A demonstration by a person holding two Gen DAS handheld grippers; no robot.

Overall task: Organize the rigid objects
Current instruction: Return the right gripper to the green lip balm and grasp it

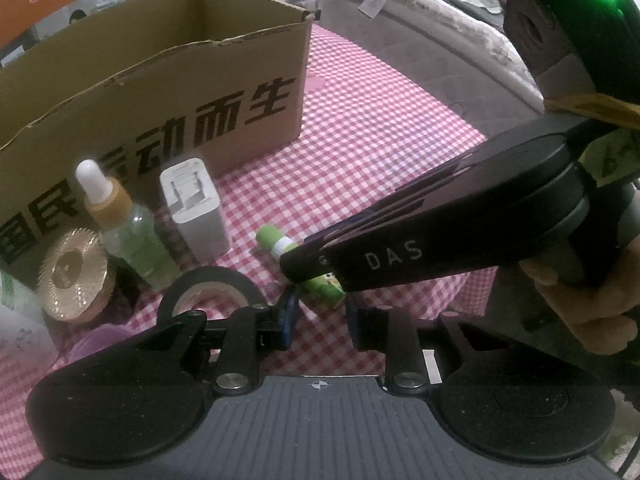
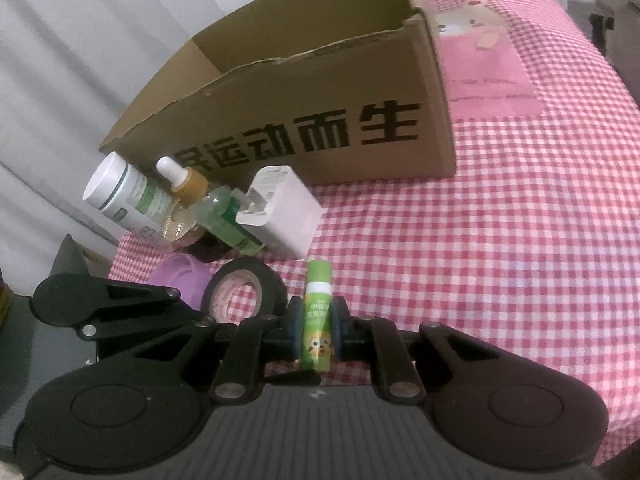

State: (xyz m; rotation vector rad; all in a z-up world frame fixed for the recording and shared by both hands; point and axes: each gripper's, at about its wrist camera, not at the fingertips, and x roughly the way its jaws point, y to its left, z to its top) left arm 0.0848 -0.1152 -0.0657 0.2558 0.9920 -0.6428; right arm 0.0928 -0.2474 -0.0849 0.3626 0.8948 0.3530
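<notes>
In the lower centre of the right wrist view: the right hand-held gripper [image 2: 316, 330] is seen pinching the small green plastic lip-balm tube with a white band [image 2: 317, 316], blue pads pressed on both flanks, cap pointing away.
Tube's place: it lies on the pink-and-white checked cloth [image 2: 500, 264], just right of the black roll of tape [image 2: 244, 292].
Left hand-held gripper [image 1: 320, 320]: in the left wrist view its jaws are nearly pressed together, with nothing held; the tube's lower end [image 1: 324, 286] shows just beyond them.
Destination: the open brown cardboard box with black printed characters [image 2: 320, 120] in the upper middle is judged to be the goal.
Lift: a straight rise is advised before any travel, so the tape and the white rectangular plug charger [image 2: 284, 212] are not nudged.
Grip: the hold should be kept firm; the smooth round tube could roll.
Clearance: the box's near wall must be cleared before release.
</notes>
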